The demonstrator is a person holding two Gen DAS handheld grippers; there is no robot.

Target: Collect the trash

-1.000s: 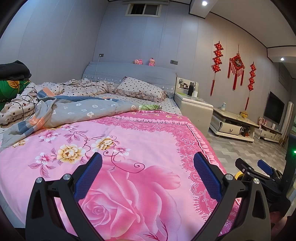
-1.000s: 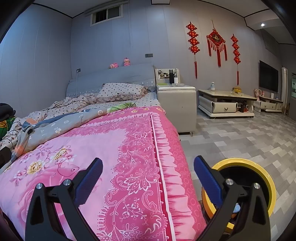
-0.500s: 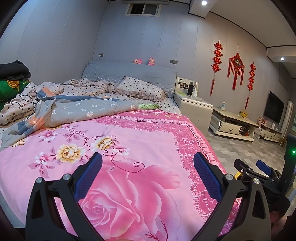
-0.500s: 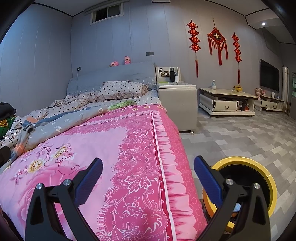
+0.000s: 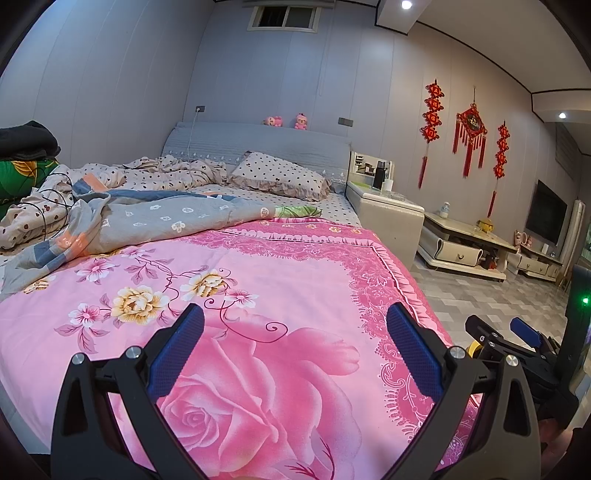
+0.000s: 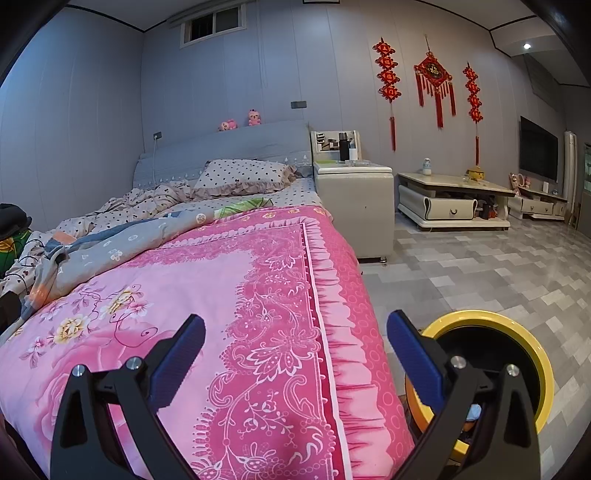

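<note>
the yellow-rimmed trash bin (image 6: 517,332) was seen on the tiled floor (image 6: 480,266) beside the pink bedspread (image 6: 207,295), just behind the right gripper's (image 6: 295,350) spread, empty jaws; the left gripper (image 5: 295,350) was likewise held spread, empty.

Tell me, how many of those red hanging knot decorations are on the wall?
3, all on the wall right of the bed: a long left string, a diamond-shaped middle ornament and a long right string. None looks hidden.

Dim bluish room lit by ceiling spotlights (image 5: 406,4); sharp, fisheye-bent edges.
</note>
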